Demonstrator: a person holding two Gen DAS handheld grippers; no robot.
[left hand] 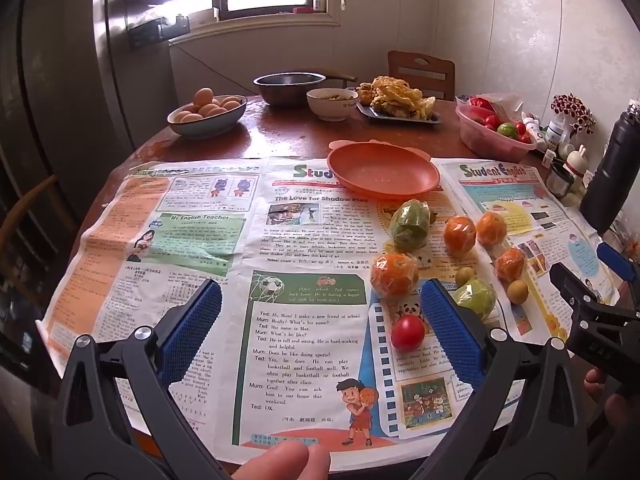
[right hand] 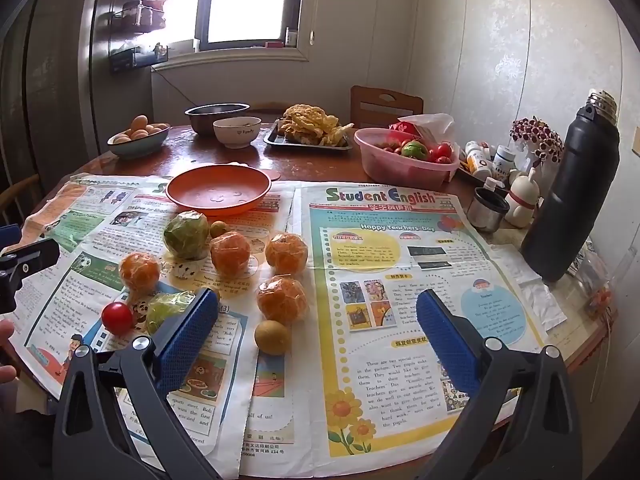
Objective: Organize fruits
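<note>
Loose fruit lies on the newspaper-covered worktop [right hand: 400, 360]. There are four plastic-wrapped orange mandarins [right hand: 282, 301], two wrapped green round fruits [right hand: 186, 235], one glossy red cherry tomato [right hand: 117, 318] and, as far as I can count, three small yellow-brown round fruits [right hand: 272, 337]. All are round, so no long axis or heading can be told. From the nearest mandarin, the brown fruit sits at six o'clock, the tomato at nine, and the empty shallow orange plastic plate [right hand: 218, 190] at eleven, beyond the cluster.

The left tongs [left hand: 322, 332] stand wide open over the paper, gripping nothing; the tomato lies just inside their right blue pad. The right tongs [right hand: 318, 336] are equally spread and empty, with the brown fruit between the pads, untouched.
</note>
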